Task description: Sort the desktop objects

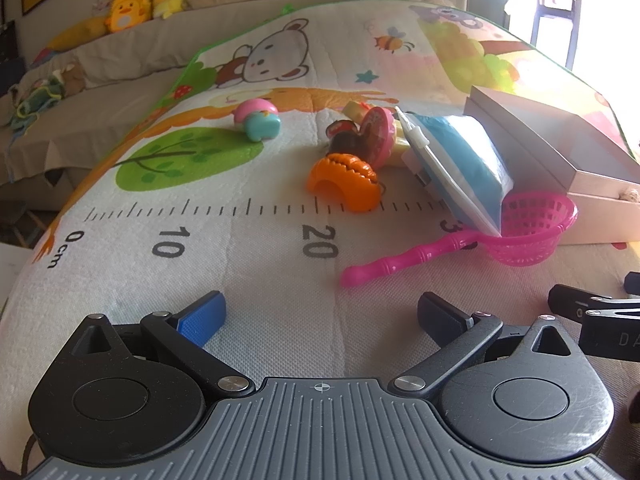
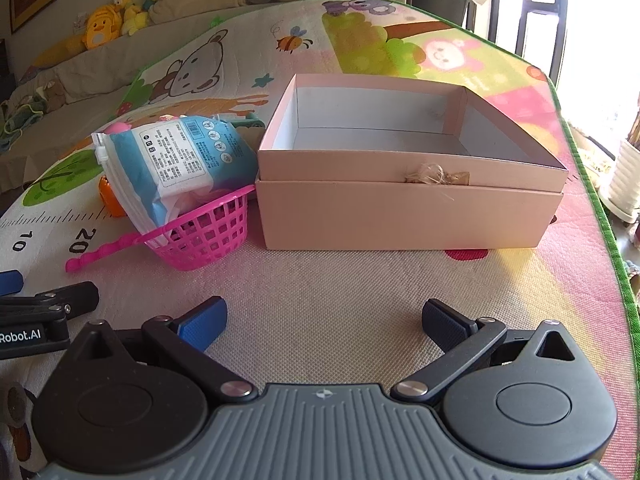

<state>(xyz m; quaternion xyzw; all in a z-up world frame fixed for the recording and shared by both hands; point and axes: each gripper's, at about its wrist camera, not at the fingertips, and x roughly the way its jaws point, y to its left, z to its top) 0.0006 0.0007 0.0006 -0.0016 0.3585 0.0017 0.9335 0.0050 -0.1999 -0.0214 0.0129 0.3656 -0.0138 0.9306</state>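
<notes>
My left gripper point(image 1: 320, 316) is open and empty, low over the play mat. Ahead lie an orange toy point(image 1: 344, 182), a pink and brown toy pile point(image 1: 366, 136), a pink and teal toy point(image 1: 258, 118) and a pink strainer point(image 1: 524, 232) with a blue wipes pack point(image 1: 460, 160) leaning into it. My right gripper point(image 2: 324, 320) is open and empty, in front of the open pink box point(image 2: 408, 208). The strainer point(image 2: 204, 236) and wipes pack point(image 2: 180, 160) sit left of the box.
The cartoon play mat point(image 1: 260, 240) covers the table, with a green border at the right edge point(image 2: 624, 280). The other gripper shows at the right edge of the left wrist view point(image 1: 596, 312). A sofa with plush toys point(image 1: 128, 8) stands behind.
</notes>
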